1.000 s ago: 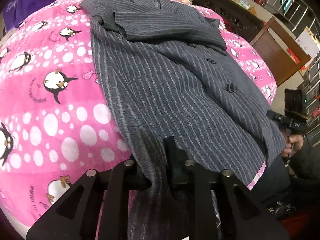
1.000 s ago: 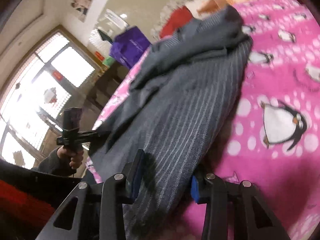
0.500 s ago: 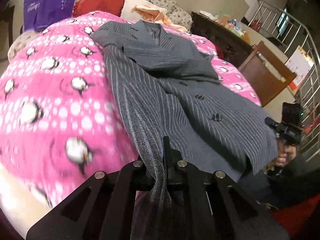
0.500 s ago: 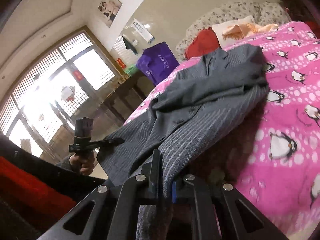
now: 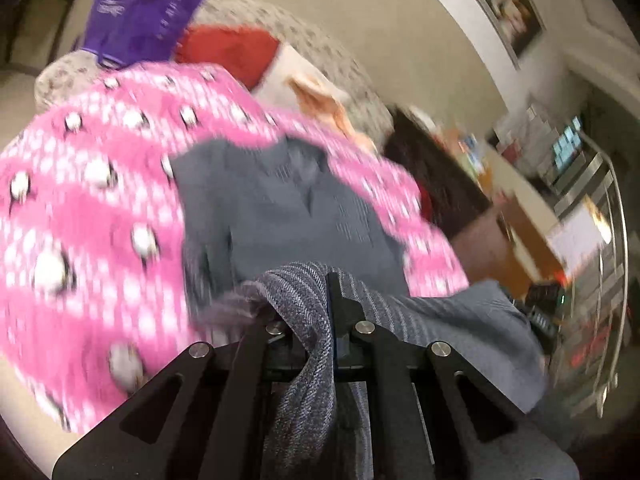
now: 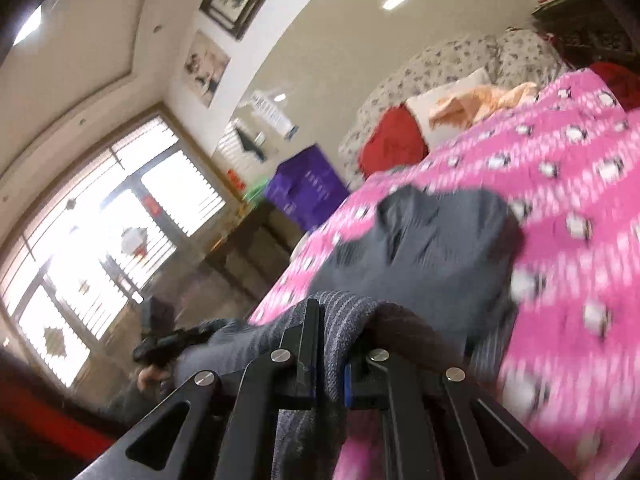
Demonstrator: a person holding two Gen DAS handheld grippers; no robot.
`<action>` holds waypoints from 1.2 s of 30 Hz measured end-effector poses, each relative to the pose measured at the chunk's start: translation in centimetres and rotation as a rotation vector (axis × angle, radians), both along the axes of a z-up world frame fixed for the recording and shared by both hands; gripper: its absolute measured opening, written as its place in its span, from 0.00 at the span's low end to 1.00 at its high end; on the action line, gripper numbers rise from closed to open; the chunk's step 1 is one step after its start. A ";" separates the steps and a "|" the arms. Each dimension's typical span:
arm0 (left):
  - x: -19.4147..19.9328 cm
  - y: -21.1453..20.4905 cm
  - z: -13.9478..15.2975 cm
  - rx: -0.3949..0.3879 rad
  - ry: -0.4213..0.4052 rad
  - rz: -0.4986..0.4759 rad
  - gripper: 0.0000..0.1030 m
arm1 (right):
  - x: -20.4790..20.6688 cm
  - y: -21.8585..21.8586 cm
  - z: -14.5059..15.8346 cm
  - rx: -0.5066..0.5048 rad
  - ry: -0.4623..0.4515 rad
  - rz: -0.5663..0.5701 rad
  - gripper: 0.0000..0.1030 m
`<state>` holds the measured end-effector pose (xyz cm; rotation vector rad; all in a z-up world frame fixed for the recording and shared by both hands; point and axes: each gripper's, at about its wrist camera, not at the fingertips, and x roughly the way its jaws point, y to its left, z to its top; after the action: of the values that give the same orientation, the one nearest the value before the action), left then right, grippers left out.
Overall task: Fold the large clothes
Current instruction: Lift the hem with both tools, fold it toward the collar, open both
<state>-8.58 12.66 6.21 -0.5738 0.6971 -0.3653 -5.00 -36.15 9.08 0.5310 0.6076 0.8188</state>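
Left gripper (image 5: 316, 332) and right gripper (image 6: 330, 344) each clamp a hem fold of the grey pinstriped jacket (image 5: 280, 216), raised above the pink penguin blanket (image 5: 92, 216); collar end rests on it.

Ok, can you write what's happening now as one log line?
left gripper: shut on jacket | right gripper: shut on jacket | hem lifted over pink blanket

1 grey jacket (image 5: 280, 216), 1 pink blanket (image 5: 100, 208), 2 claws (image 5: 320, 320) (image 6: 332, 344) (both clamped), 1 purple bag (image 5: 140, 8).

Left claw (image 5: 316, 332) clamped on grey jacket (image 5: 304, 216) hem, right claw (image 6: 330, 356) likewise, both raised
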 end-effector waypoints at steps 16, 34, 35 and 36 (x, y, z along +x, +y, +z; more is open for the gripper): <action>26.5 -1.9 -10.8 0.454 0.269 -0.045 0.07 | 25.3 2.7 -12.1 -0.196 0.500 -0.255 0.07; 22.9 0.1 -3.8 0.350 0.151 -0.034 0.53 | 19.4 -1.7 -1.0 -0.024 0.256 -0.266 0.72; 22.5 -0.1 -3.6 0.377 0.131 -0.013 0.57 | 19.1 -1.3 -0.7 -0.047 0.251 -0.251 0.72; 21.9 0.1 -3.6 0.401 0.120 0.011 0.58 | 18.7 -1.0 -0.4 -0.078 0.243 -0.231 0.72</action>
<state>13.27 12.74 2.58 -0.2189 0.8563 -0.1735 13.67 -37.13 8.66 0.6218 0.7817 0.5142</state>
